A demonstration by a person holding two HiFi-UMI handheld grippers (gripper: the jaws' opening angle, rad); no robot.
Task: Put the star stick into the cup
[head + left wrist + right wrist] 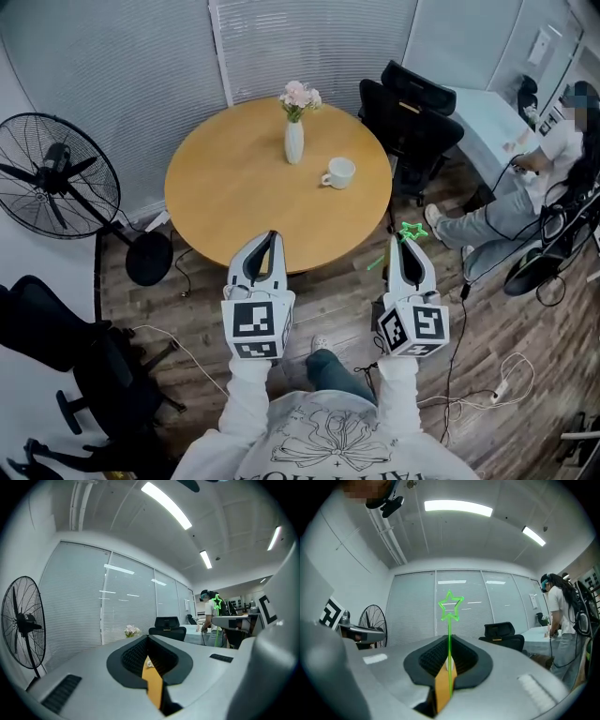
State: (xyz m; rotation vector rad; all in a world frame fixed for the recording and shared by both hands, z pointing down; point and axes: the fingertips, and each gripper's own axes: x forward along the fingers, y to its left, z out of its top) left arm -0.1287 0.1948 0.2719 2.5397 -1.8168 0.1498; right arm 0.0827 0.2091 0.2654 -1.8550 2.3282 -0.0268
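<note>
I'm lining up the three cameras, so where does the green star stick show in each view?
Head view: the star stick is right of centre, sticking out of the right gripper.
Left gripper view: its star shows right of centre, at mid-height.
Right gripper view: it stands upright in the centre, clamped between the jaws.
Shared landmark: the standing fan, on the left side in all three.

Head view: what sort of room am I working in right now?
Most likely an office meeting corner: a round wooden table, black office chairs beside it, and blind-covered partition walls, with a person seated at a white desk nearby.
</note>
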